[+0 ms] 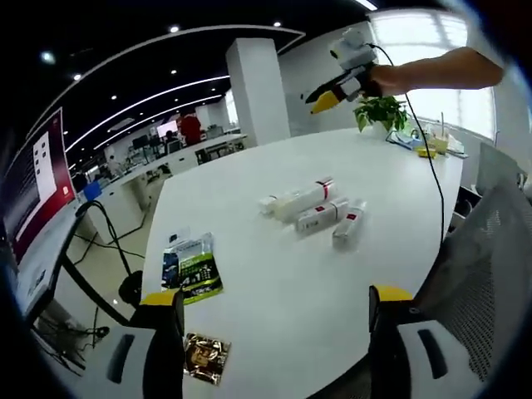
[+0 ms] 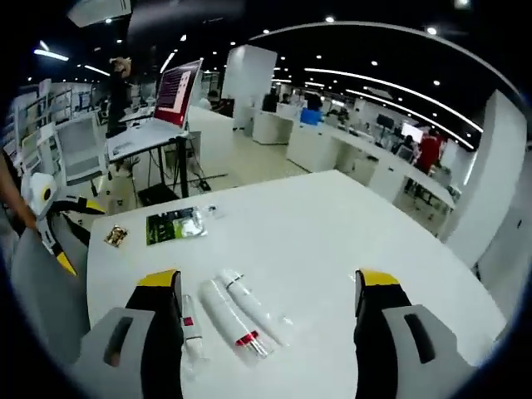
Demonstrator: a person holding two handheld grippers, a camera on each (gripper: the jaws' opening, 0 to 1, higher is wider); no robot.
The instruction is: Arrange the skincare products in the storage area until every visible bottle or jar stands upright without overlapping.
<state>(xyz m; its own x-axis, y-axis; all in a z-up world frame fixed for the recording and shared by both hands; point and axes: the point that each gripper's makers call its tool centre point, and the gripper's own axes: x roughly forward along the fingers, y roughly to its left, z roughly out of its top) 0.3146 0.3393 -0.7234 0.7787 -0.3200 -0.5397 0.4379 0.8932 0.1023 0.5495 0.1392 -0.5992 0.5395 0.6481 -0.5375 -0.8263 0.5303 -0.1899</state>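
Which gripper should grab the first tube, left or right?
Right, probably. The right gripper hovers open just above the lying white tubes, which sit between its jaws. The left gripper is open too, but farther back, with bare table before the tubes.

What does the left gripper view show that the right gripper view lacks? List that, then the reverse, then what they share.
Left gripper view: the right gripper held up in a hand, a potted plant, a mesh chair.
Right gripper view: a standing person in dark clothes, a white chair.
Both: the white table, the tubes lying flat, the green packet, the gold packet.
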